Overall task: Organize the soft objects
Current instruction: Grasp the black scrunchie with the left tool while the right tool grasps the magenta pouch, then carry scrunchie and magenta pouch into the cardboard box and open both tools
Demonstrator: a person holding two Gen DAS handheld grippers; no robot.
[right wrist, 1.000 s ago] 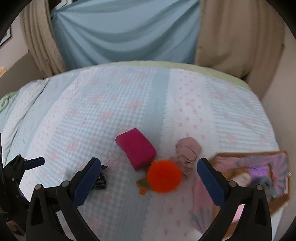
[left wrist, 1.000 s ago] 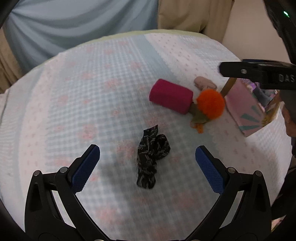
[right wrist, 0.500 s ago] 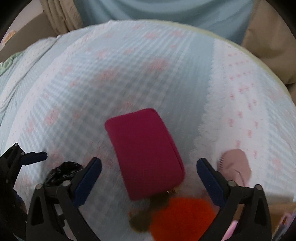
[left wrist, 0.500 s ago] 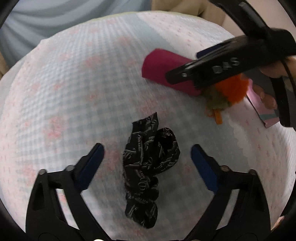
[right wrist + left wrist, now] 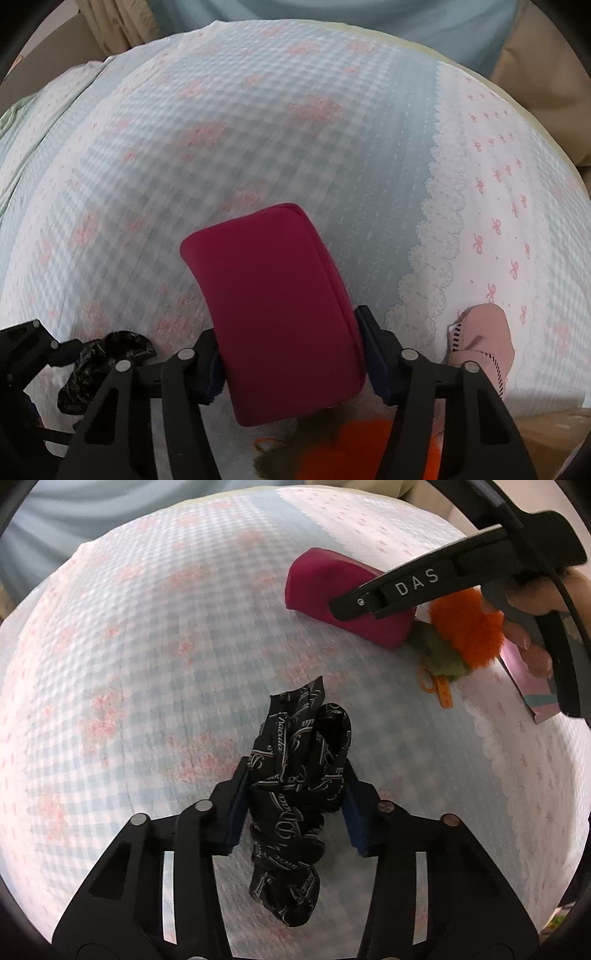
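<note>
Black scarf (image 5: 295, 775), printed with white script, is seen bunched on the cloth (image 5: 147, 664). It is pinched at mid-length by the left gripper (image 5: 295, 805), both blue pads pressed into the fabric. One scarf end is spread forward past the fingertips; the other is trailed back between the gripper's arms. Whether it is lifted off the cloth cannot be told.

Red pouch (image 5: 280, 306) is clamped at its near end by the right gripper (image 5: 291, 354), a pad set against each long side. Its far end is projected forward over the checked cloth. In the left view the pouch (image 5: 325, 590) is partly covered by the right gripper's finger, marked DAS.

Orange pompom (image 5: 469, 627) is found just behind the pouch, touching its near corner, with a green part and an orange loop below it. In the right view it is seen only as an orange blur (image 5: 362, 450) under the gripper.

Pink sock (image 5: 480, 339) is lain just right of the right gripper, on the white bow-print strip beyond the scalloped border. A pink box (image 5: 532, 690) is seen at the right edge of the left view, near the pompom.

Open cloth is noted ahead of and to the left of both grippers, up to the rounded far edge. The two grippers are kept near each other, the scarf (image 5: 107, 354) being just left of the right one.
</note>
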